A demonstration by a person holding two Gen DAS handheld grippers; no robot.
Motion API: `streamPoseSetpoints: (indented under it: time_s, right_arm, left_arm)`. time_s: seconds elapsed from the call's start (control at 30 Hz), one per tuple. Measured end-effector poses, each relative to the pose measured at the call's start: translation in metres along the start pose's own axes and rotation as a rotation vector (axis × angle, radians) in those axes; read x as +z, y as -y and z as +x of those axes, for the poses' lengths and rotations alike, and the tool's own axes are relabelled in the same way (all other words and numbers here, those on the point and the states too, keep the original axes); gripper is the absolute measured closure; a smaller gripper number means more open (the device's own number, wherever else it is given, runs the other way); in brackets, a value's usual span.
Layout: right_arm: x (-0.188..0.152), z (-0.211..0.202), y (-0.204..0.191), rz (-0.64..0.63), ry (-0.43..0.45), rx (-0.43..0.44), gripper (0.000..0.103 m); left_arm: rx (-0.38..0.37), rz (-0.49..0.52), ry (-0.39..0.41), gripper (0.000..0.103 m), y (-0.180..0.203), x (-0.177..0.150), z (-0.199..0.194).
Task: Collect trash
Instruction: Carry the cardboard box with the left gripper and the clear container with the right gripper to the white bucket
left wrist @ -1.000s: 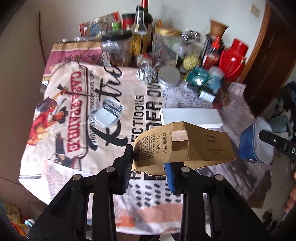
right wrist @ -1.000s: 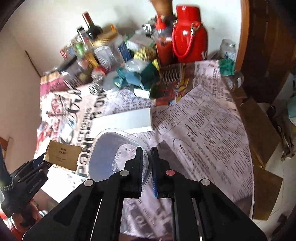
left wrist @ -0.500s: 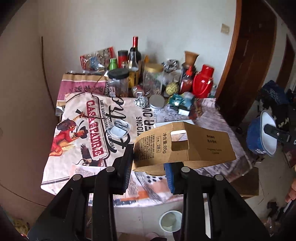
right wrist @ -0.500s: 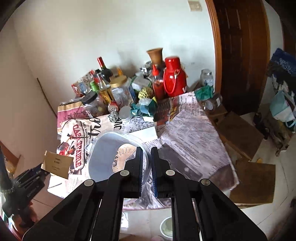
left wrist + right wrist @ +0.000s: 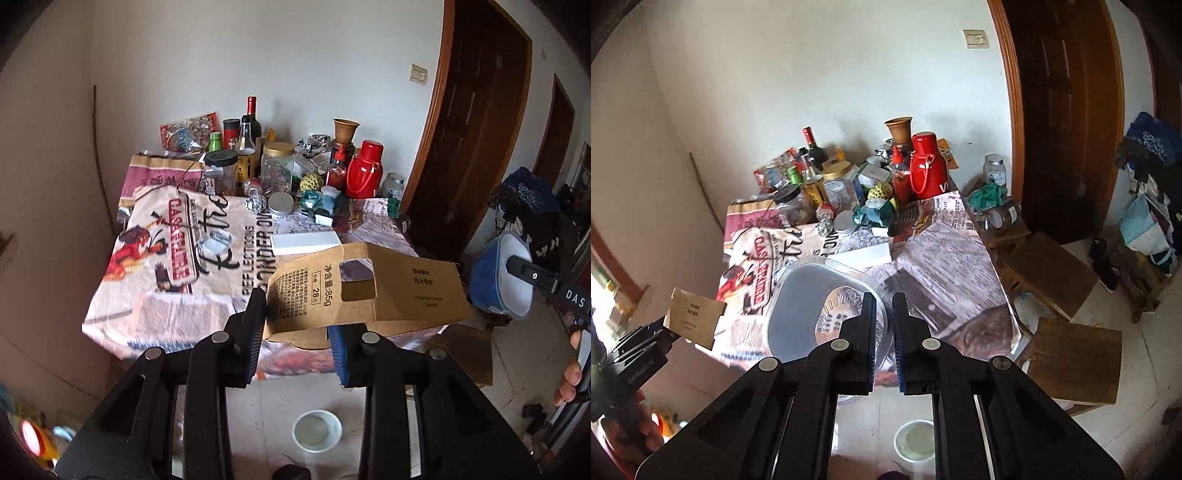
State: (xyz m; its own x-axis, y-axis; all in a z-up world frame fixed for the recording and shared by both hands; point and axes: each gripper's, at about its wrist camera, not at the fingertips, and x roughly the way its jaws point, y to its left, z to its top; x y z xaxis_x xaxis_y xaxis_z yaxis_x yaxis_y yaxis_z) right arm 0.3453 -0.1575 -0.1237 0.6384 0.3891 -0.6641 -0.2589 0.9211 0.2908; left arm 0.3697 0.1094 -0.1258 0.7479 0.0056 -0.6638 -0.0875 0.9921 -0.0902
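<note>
left claw (image 5: 297, 325) clamps cardboard box (image 5: 369, 291) | right claw (image 5: 884, 321) pinches plastic container (image 5: 812, 295) rim

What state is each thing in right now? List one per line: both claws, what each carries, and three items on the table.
Left claw: shut on the cardboard box.
Cardboard box: empty, flaps open, held in the air.
Right claw: shut on the plastic tub's rim.
Plastic tub: empty, lidless, lifted.
Gold-lidded jar: upright, capped.
Red flask: upright, closed.
White box: lying flat, closed.
</note>
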Motion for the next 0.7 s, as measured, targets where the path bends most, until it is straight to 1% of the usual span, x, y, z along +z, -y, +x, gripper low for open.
streamPoseSetpoints:
  time_s: [0.2,0.4,0.53,0.7]
  right_arm:
    - [-0.023,-0.031,0.026,-0.058,-0.038,0.042,0.095]
    - [-0.046,-0.046,0.047,-0.088,-0.090,0.064,0.095]
    - [-0.061,-0.035,0.057,-0.085,-0.137,0.069,0.095]
    - [-0.088,-0.009,0.066,-0.069,-0.227,0.070,0.095]
  left_arm:
    - [0.016,-0.085,-0.023,0.071,0.044,-0.041,-0.030]
    - [0.042,-0.106,-0.057,0.071,0.070,-0.072,-0.048]
    - [0.059,-0.116,-0.105,0.071,0.076,-0.091,-0.042]
    - [0.079,-0.118,-0.203,0.071,0.074,-0.123,-0.008]
